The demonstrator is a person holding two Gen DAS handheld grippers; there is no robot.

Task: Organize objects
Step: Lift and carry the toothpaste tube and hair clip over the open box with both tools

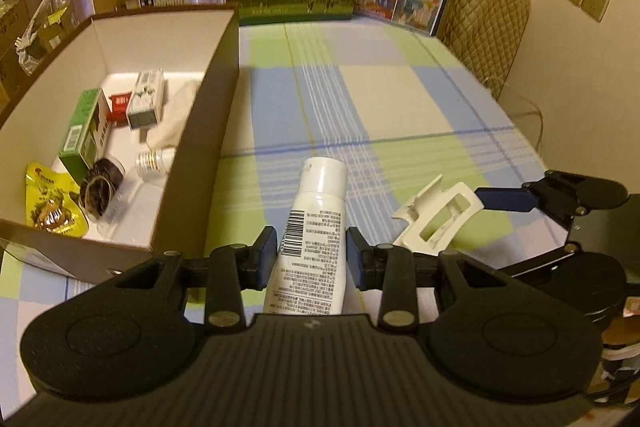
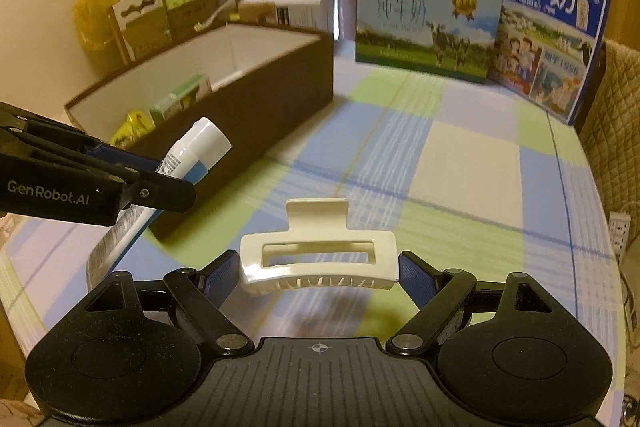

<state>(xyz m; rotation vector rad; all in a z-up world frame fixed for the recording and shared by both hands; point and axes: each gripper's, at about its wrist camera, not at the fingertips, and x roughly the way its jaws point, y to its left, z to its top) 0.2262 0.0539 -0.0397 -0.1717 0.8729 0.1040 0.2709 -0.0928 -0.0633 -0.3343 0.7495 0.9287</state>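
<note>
Left wrist: left gripper [image 1: 312,259] clamps a white tube [image 1: 314,223] across its body, long axis running away from the camera, cap forward; box [image 1: 224,99] lies just left, nearer this hand. Inside: green carton [image 1: 82,131], small milk carton [image 1: 146,99], yellow packet [image 1: 52,203], dark hair tie [image 1: 98,191], more

Right wrist: right gripper [image 2: 318,273] spread wide, pinching a hair claw [image 2: 318,259] by its ends, crosswise, above the cloth; box well off left
</note>
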